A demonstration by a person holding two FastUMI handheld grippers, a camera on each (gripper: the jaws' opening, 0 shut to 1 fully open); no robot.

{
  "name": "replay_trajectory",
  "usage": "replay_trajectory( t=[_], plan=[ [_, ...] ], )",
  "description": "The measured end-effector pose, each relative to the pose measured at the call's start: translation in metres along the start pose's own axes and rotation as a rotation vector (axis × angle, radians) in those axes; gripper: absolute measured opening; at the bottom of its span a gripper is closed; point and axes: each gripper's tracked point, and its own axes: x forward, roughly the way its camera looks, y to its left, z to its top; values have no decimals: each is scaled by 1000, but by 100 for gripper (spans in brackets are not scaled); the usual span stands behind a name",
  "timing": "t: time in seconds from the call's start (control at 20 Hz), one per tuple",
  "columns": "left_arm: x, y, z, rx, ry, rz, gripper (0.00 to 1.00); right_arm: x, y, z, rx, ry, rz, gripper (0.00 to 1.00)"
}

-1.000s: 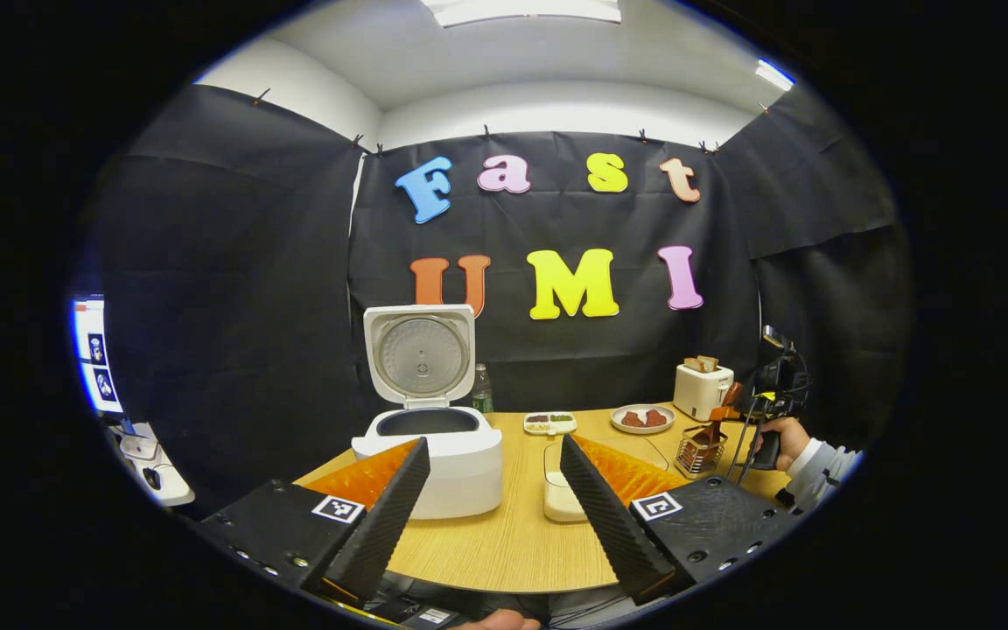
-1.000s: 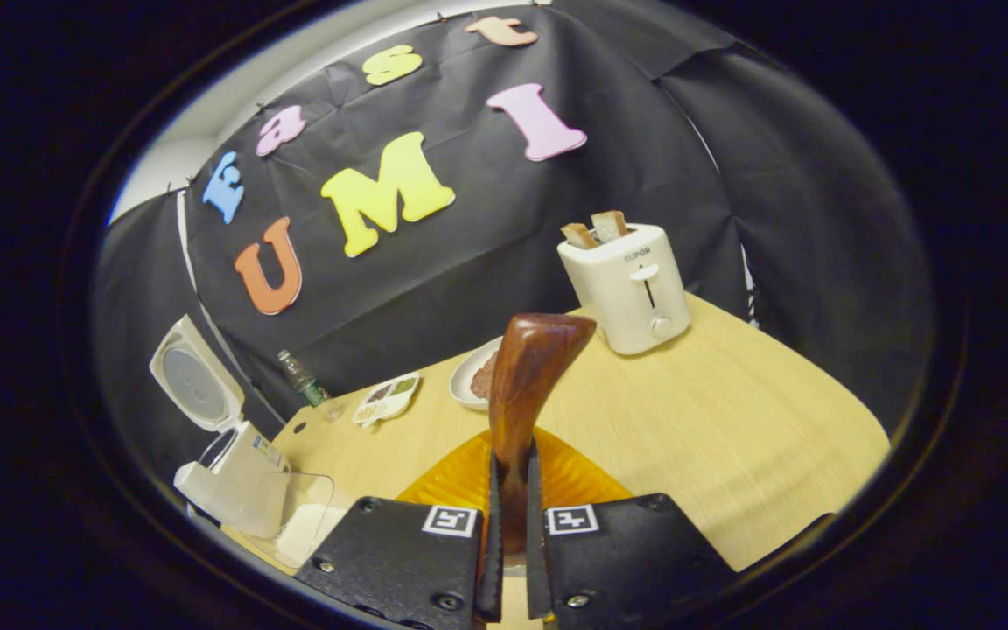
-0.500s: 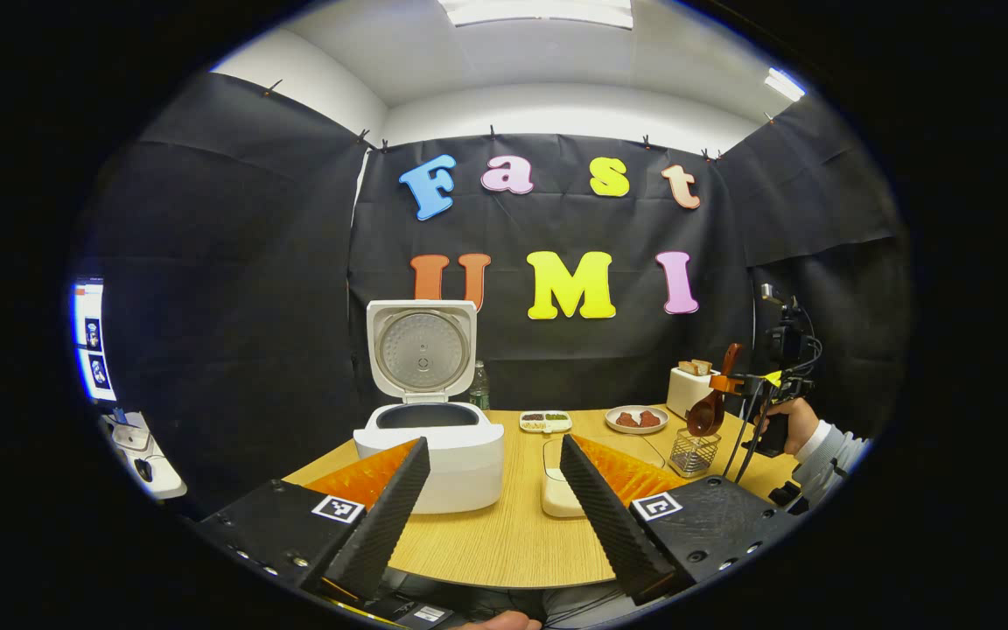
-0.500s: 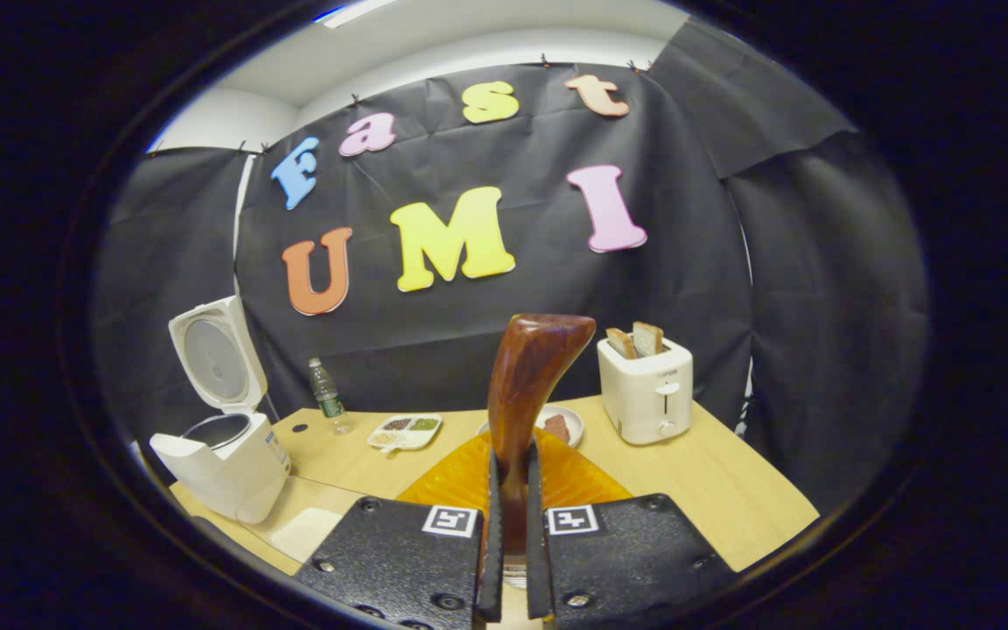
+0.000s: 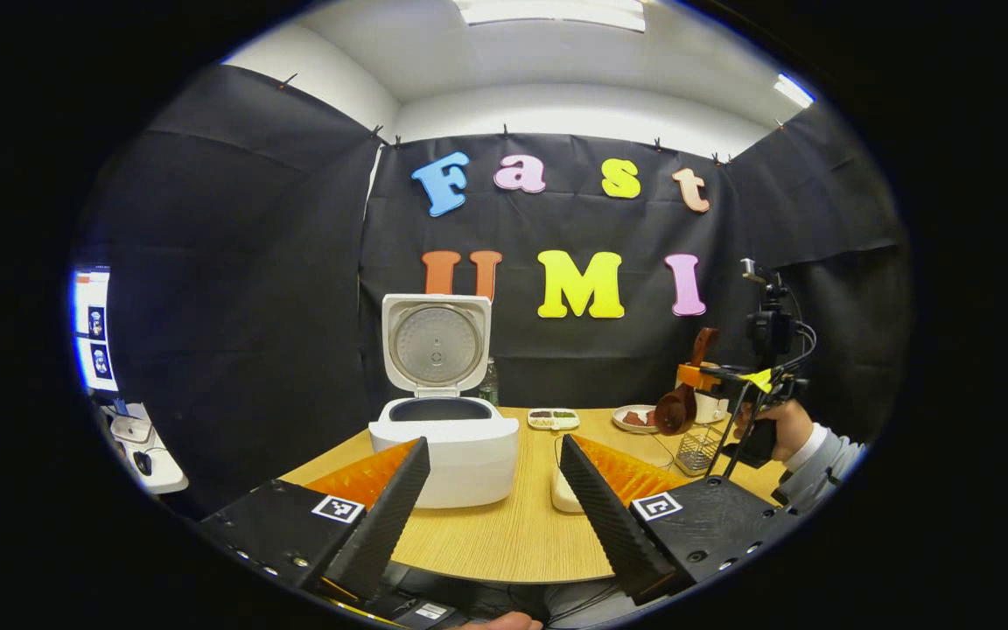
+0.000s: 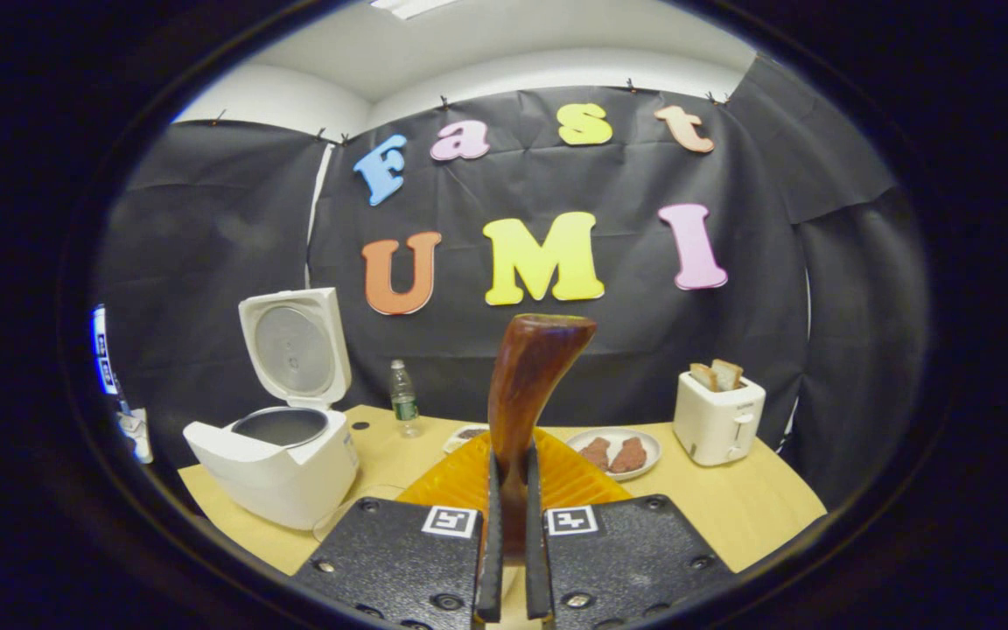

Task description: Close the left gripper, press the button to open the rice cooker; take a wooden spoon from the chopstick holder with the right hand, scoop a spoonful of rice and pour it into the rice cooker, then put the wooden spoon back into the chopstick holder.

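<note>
Wooden spoon [image 6: 525,385] in right claw [image 6: 508,560]

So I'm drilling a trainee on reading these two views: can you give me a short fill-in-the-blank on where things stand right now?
1. The rice cooker lid stands ____.
2. The right hand-held gripper is shut on the ____.
3. The left hand-held gripper is ____.
4. Two slices of bread stick up from the ____.

Missing words: open; spoon; open; toaster.

wooden spoon [image 5: 677,404] now lifted clear of chopstick holder [image 5: 697,448]
</note>
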Motion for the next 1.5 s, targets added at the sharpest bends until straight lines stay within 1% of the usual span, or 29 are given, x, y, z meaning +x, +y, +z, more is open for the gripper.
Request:
replay_trajectory(
  t=[0.1, 0.2, 0.45, 0.55, 0.85, 1.0, 1.1, 1.2, 1.25, 1.5],
  plan=[
    [-3, 3, 1, -4, -4, 3, 96, 10, 19, -21, -5, 35, 8, 16],
    [-4, 4, 4, 2, -11, 4, 97, 23, 33, -51, -12, 93, 7, 16],
    [-5, 4, 5, 17, -19, -10, 97, 43, 32, -110, -87, 211, -65, 16],
    [-4, 8, 1, 14, -13, -7, 97, 44, 30, -130, -71, 263, -81, 16],
    [0, 8, -4, -20, -2, -14, 97, 36, 24, -137, 73, 253, -114, 16],
    [1, 3, -5, -15, -2, -19, 96, 33, 30, -138, 102, 249, -102, 16],
    [1, -2, -4, -12, -2, -27, 97, 28, 42, -142, 159, 267, -64, 16],
    [1, -3, -5, -5, -2, -29, 97, 28, 64, -147, 250, 293, 5, 16],
    [2, -4, -5, -3, -1, -29, 97, 28, 66, -147, 260, 298, 7, 16],
    [1, -3, -6, -4, 1, -30, 97, 41, 74, -143, 384, 293, 30, 16]
  ],
)
